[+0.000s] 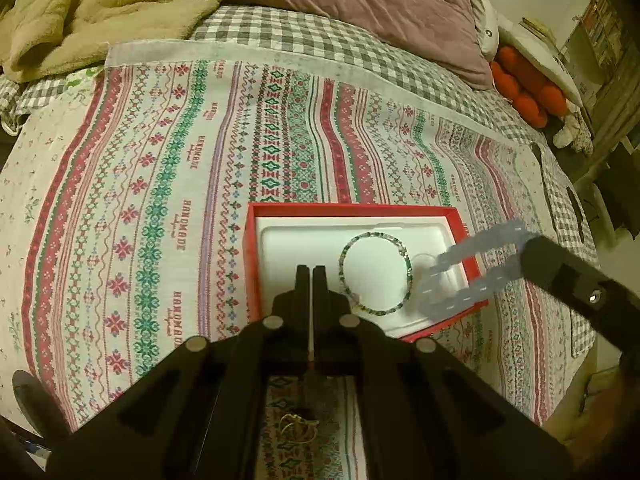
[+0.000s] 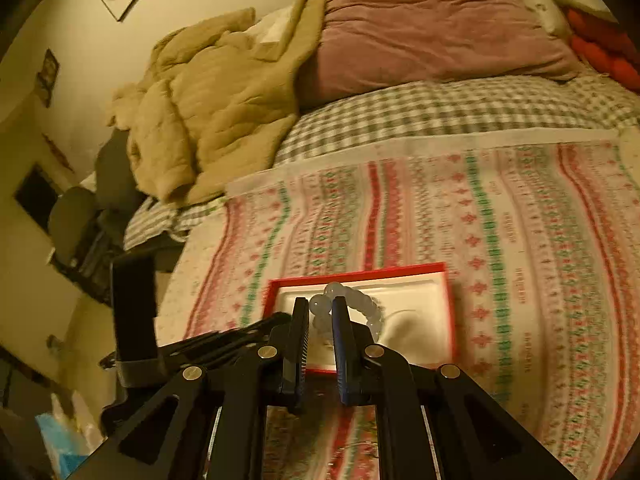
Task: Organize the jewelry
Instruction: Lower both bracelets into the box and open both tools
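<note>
A red box (image 1: 348,209) with a white insert (image 1: 296,240) lies on the patterned cloth. A green beaded bracelet (image 1: 409,276) rests in the insert's right half. My left gripper (image 1: 310,270) is shut and empty, its tips over the box's near left edge. From the right, my right gripper (image 1: 528,252) is shut on a pale blue bead bracelet (image 1: 472,268), which hangs blurred over the box's right corner. In the right wrist view the right gripper (image 2: 319,301) pinches the pale bracelet (image 2: 366,306) above the red box (image 2: 360,272). A gold piece (image 1: 298,426) lies on the cloth beneath my left gripper.
The striped cross-stitch cloth (image 1: 160,200) covers a checked bedspread (image 1: 320,36). A beige blanket (image 1: 100,4) and a mauve pillow (image 1: 380,4) lie at the back. Orange cushions (image 1: 524,92) sit at the far right. The bed's edge drops off on the right.
</note>
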